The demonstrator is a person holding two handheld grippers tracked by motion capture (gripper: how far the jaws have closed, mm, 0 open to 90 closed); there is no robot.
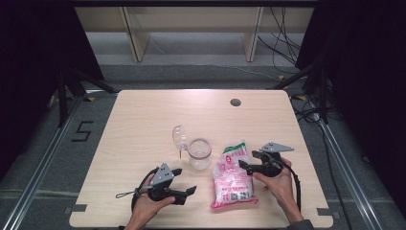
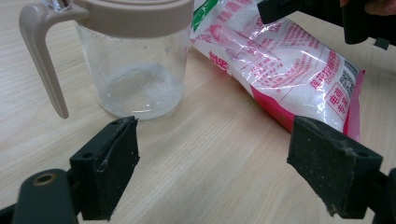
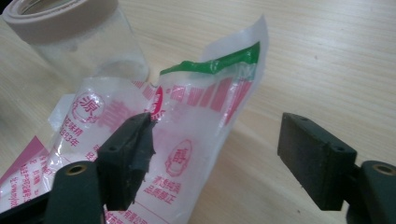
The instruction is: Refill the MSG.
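From the high view, the light wood tabletop (image 1: 143, 115) has a clear jar (image 1: 199, 154) sitting near the middle, with its clear flip lid (image 1: 179, 136) swung open on the far left side of it. Just right of the jar lies a pink and white bag (image 1: 232, 178) of white granules, flat on the tabletop with its top end pointing far and its bottom end near. The left hand-held gripper (image 1: 184, 191) is down at the near left, resting low over the wood and pointing right toward the bag, jaws spread with nothing in them. The right hand-held gripper (image 1: 248, 163) is at the bag's right edge, up by the top end, pointing left at it. In the left gripper view, both black jaws stand wide apart over bare wood, gripping nothing; the jar (image 2: 135, 65) with its beige collar and handle is just ahead on the left, only a dusting of white at the bottom, and the bag (image 2: 289, 60) lies ahead on the right, with the other gripper's dark tip over its far end. In the right gripper view, the jaws are also wide open, and the bag's (image 3: 196, 126) torn top with a green strip stands up between them, brushing against the left jaw or just in front of it, can't tell which; not pinched. The jar (image 3: 79, 37) is behind it on the left.
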